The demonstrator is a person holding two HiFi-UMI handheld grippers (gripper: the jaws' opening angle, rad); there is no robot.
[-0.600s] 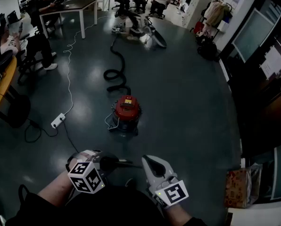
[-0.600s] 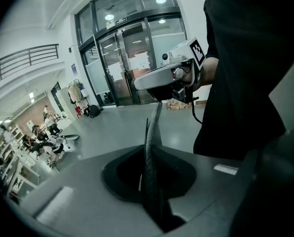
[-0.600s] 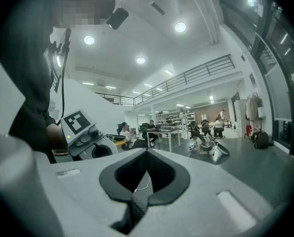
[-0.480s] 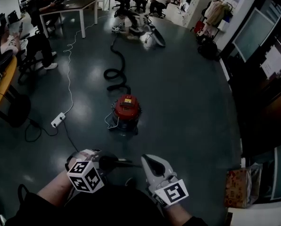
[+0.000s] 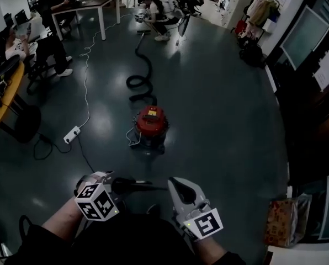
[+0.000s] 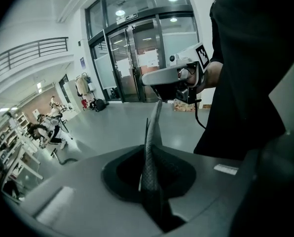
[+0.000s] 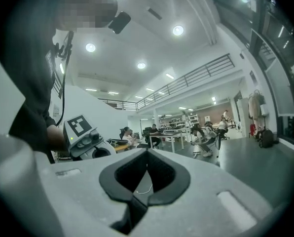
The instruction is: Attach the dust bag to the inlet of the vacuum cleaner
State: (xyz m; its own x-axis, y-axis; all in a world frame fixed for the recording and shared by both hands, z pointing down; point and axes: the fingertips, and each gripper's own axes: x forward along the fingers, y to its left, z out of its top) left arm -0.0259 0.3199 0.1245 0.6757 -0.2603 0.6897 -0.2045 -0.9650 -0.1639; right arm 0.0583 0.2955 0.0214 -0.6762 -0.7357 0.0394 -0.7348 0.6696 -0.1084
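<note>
The red vacuum cleaner (image 5: 150, 123) stands on the dark floor ahead, with its black hose (image 5: 139, 83) snaking away from it. My left gripper (image 5: 126, 185) is low in the head view, well short of the vacuum, and points toward the right one. It is shut on a thin dark textured dust bag (image 6: 153, 120), which stands edge-on out of the left gripper (image 6: 147, 149) and shows as a dark strip (image 5: 145, 187) from above. My right gripper (image 5: 173, 181) is beside it, shut with nothing between the jaws of the right gripper (image 7: 147, 154).
A white power strip (image 5: 72, 134) and its cable lie on the floor left of the vacuum. Tables (image 5: 93, 4) with seated people stand at the back and left. A cardboard box (image 5: 280, 222) sits at the lower right by glass doors.
The head view has shifted a little, so the vacuum sits slightly higher in frame. Both grippers keep nearly the same places, and the left one still grips the dark bag.
</note>
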